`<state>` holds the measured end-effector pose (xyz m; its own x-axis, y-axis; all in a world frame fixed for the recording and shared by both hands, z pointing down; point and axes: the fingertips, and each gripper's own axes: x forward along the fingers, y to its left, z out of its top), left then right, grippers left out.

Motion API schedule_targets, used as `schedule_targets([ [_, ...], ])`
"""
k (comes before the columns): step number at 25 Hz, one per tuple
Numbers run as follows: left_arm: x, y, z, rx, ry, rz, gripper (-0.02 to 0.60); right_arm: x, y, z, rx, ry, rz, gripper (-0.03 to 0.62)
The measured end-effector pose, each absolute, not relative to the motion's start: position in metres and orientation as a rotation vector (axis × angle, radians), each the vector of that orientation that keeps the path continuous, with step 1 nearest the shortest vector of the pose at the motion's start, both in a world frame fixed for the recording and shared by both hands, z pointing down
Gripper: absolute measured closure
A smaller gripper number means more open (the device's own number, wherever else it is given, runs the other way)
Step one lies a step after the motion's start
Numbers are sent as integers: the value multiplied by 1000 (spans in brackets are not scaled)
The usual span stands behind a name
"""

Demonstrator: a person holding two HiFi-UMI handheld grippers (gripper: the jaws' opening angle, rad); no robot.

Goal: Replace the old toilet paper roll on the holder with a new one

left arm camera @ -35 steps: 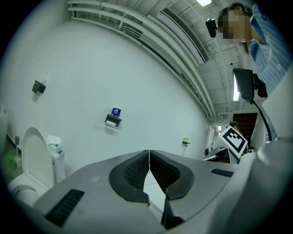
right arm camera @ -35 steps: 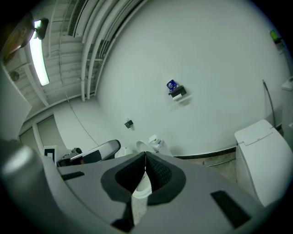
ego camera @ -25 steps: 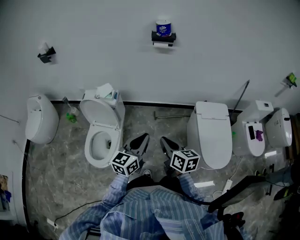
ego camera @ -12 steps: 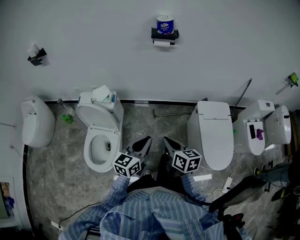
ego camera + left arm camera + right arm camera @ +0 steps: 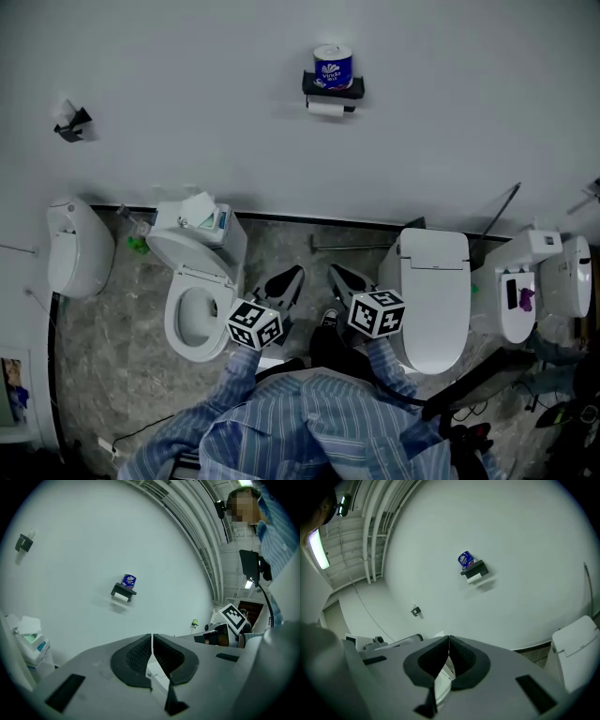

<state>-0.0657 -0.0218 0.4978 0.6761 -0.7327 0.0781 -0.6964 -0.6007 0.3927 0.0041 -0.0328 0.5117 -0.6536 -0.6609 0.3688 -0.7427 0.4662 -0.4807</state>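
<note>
A black holder (image 5: 333,86) is fixed high on the white wall, with a small old roll (image 5: 327,108) hanging under it and a new blue-wrapped roll (image 5: 333,66) standing on top. The same holder (image 5: 123,591) and blue-wrapped roll (image 5: 128,581) show in the left gripper view, and the holder (image 5: 474,570) with the roll (image 5: 464,559) in the right gripper view. My left gripper (image 5: 294,273) and right gripper (image 5: 336,272) are side by side, well short of the wall, both shut and empty. In their own views the left gripper (image 5: 152,636) and right gripper (image 5: 448,638) have jaws pressed together.
An open toilet (image 5: 195,300) stands left of my grippers, with a tissue box (image 5: 203,212) on its tank. A closed toilet (image 5: 434,295) stands to the right, another fixture (image 5: 80,248) at far left, more toilets (image 5: 525,281) at far right. A small bracket (image 5: 71,122) is on the wall.
Both grippers have moved forward toward the wall together. The toilets and the holder have shifted in the head view as the person stepped closer. Both grippers stayed shut.
</note>
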Motion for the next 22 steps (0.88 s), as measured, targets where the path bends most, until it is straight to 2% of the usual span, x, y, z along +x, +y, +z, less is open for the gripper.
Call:
schedule_targets([
  [11, -8, -130, 491, 2423, -1159, -216, 575, 44, -143, 515, 1072, -2623, 950, 589],
  [22, -4, -211, 487, 2409, -1199, -198, 574, 57, -198, 528, 1029, -2602, 1032, 589],
])
